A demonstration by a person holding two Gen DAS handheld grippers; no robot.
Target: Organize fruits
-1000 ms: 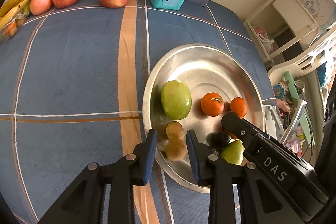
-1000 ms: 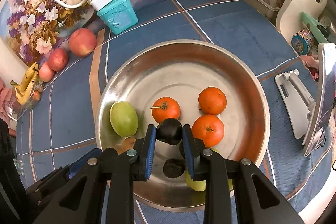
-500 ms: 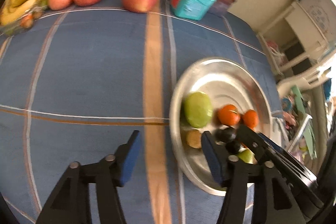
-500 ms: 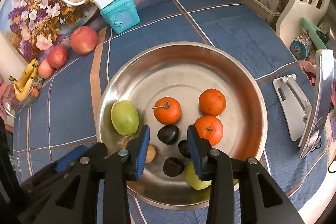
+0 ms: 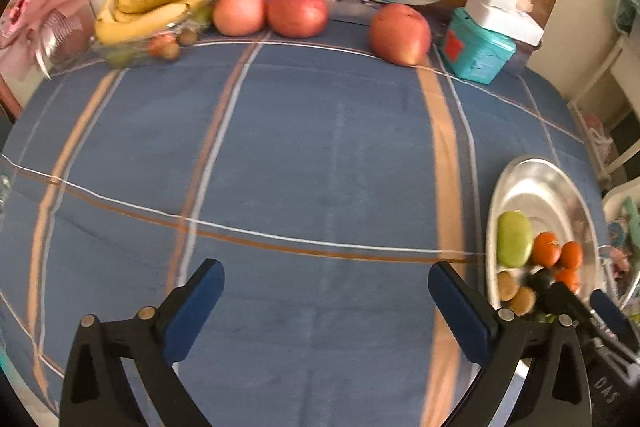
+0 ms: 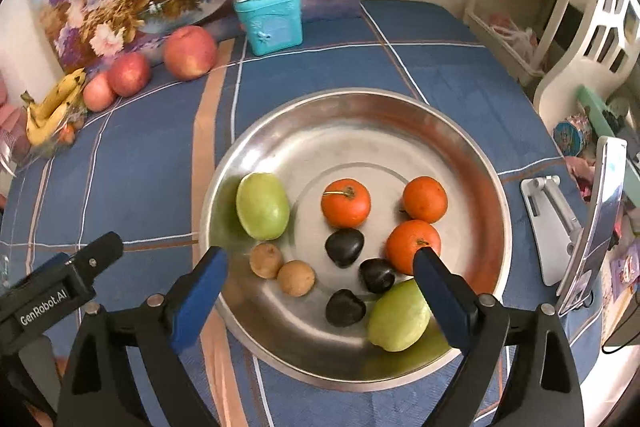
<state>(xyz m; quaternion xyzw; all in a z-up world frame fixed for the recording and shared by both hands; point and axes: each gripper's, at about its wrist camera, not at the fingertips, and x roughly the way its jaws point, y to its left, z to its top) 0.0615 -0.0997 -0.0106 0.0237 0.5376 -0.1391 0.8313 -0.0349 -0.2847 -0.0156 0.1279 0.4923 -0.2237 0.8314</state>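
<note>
1. Now both claws are standing wide apart, empty: left gripper (image 5: 326, 311), right gripper (image 6: 320, 297), jaws just opening.
2. Dropped dark fruit (image 6: 344, 247) and kiwis (image 6: 296, 278) are lying in the metal bowl (image 6: 472, 163).
3. Left is swinging toward apples (image 5: 399, 34), bananas (image 5: 152, 7) — likely next.

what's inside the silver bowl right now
In the silver bowl: three oranges, two green fruits, three dark fruits and two small brown ones. The right tool hangs open above, covering part of one orange and one green fruit.
</note>
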